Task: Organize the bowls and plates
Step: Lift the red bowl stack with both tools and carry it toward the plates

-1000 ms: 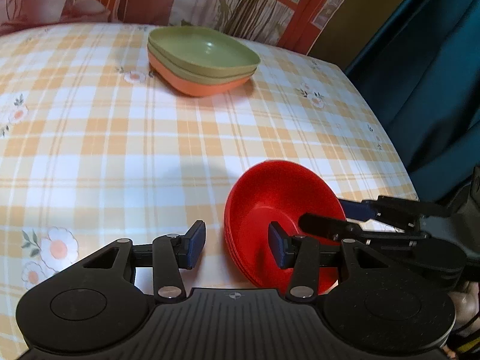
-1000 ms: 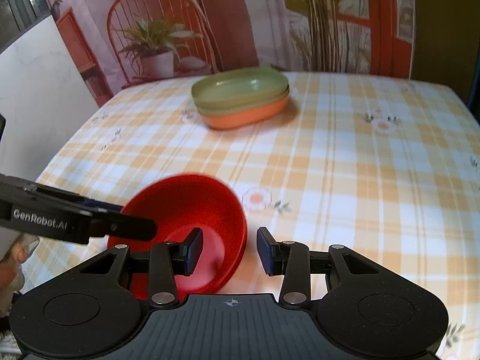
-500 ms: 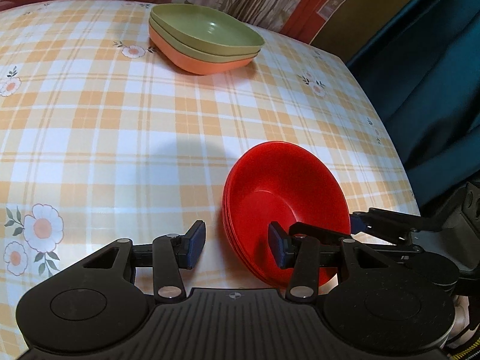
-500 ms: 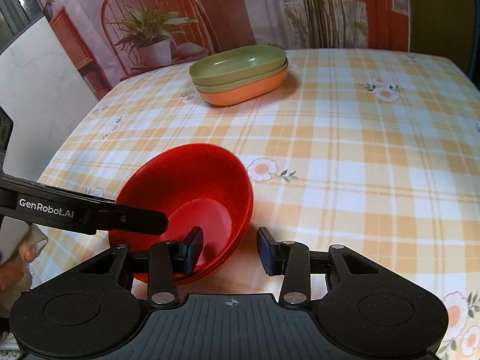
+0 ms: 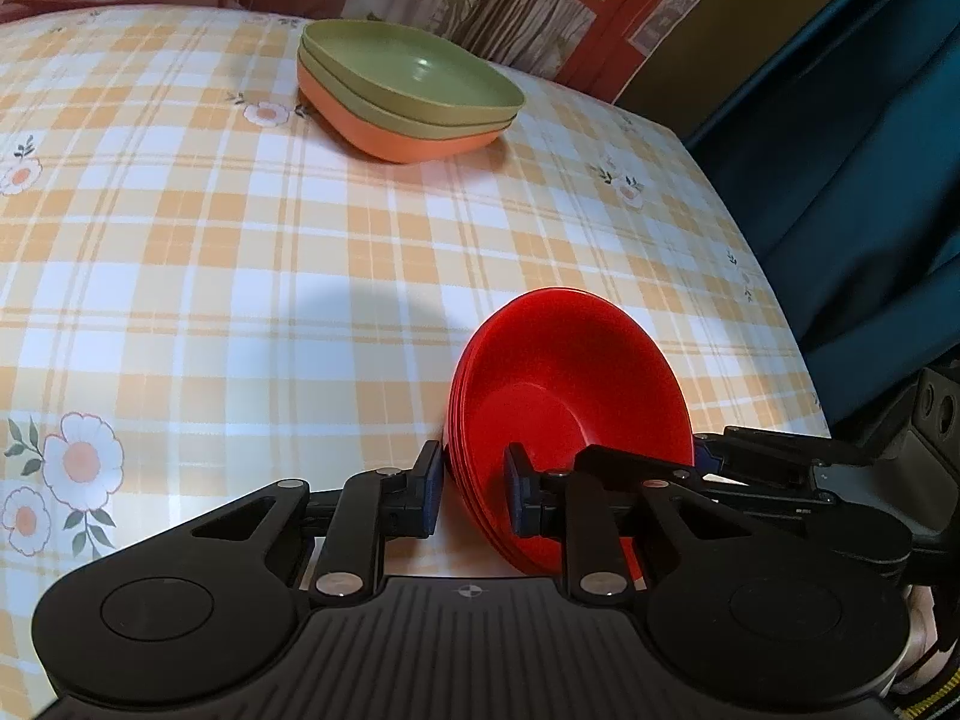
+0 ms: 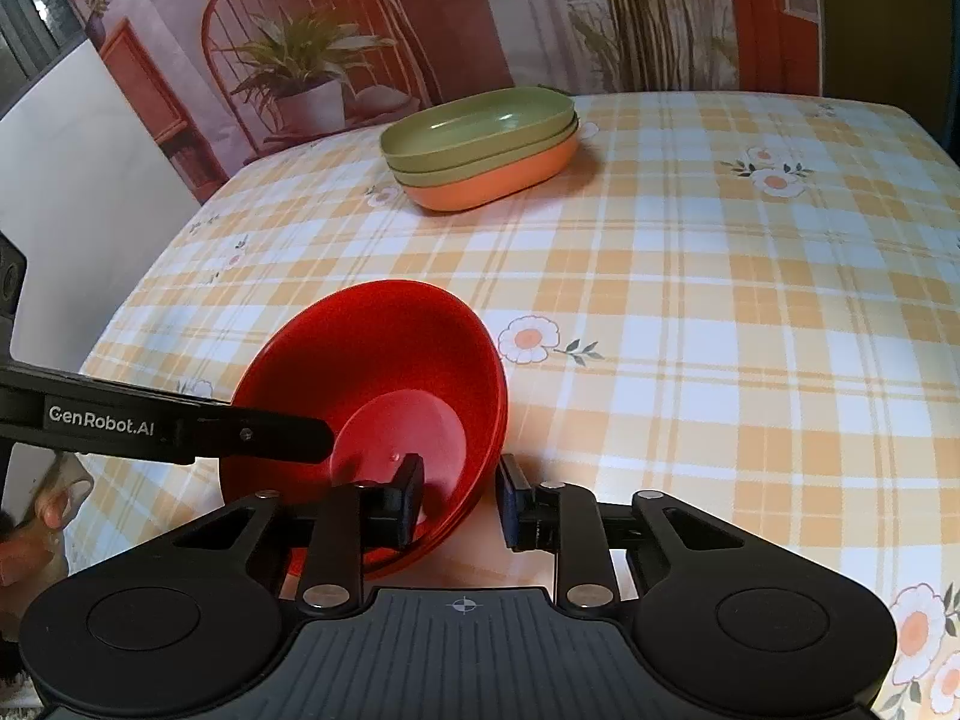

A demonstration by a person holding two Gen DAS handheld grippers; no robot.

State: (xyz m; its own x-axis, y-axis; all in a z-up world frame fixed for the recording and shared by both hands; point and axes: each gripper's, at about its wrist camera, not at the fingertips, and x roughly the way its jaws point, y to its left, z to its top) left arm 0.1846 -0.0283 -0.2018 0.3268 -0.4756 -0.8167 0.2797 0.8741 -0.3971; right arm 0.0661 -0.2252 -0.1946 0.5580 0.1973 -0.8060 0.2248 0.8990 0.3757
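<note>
on your left, your left gripper (image 5: 469, 489) reaches in over the near edge of the table (image 5: 180, 276), and its fingers (image 5: 427, 480) are closing on the left rim of the stack of red bowls (image 5: 570, 396): one finger sits outside the rim and the other inside the bowl, and both look pressed to the wall. the stack is tilted, its open side turned toward your right and its lower edge near the table's front edge; you cannot tell from either view whether it is resting on the cloth or lifted clear. from the right wrist view the same stack of red bowls (image 6: 372, 372) shows the left gripper's arm (image 6: 180, 426) laid across its near-left rim. your right gripper (image 6: 459, 495) is closing on the opposite, right rim, with the left finger inside the bowl against the wall and the right finger (image 6: 510, 495) outside it, just beside the rim. farther back, near the middle of the checked, flowered tablecloth and well apart from the red stack, sits the stack of plates (image 6: 480, 147): two green square dishes nested in an orange one, flat on the table. behind the table hangs a printed backdrop (image 6: 312, 48) showing a chair and a potted plant. at the far left edge of the right wrist view you see part of a hand (image 6: 36, 534).
</note>
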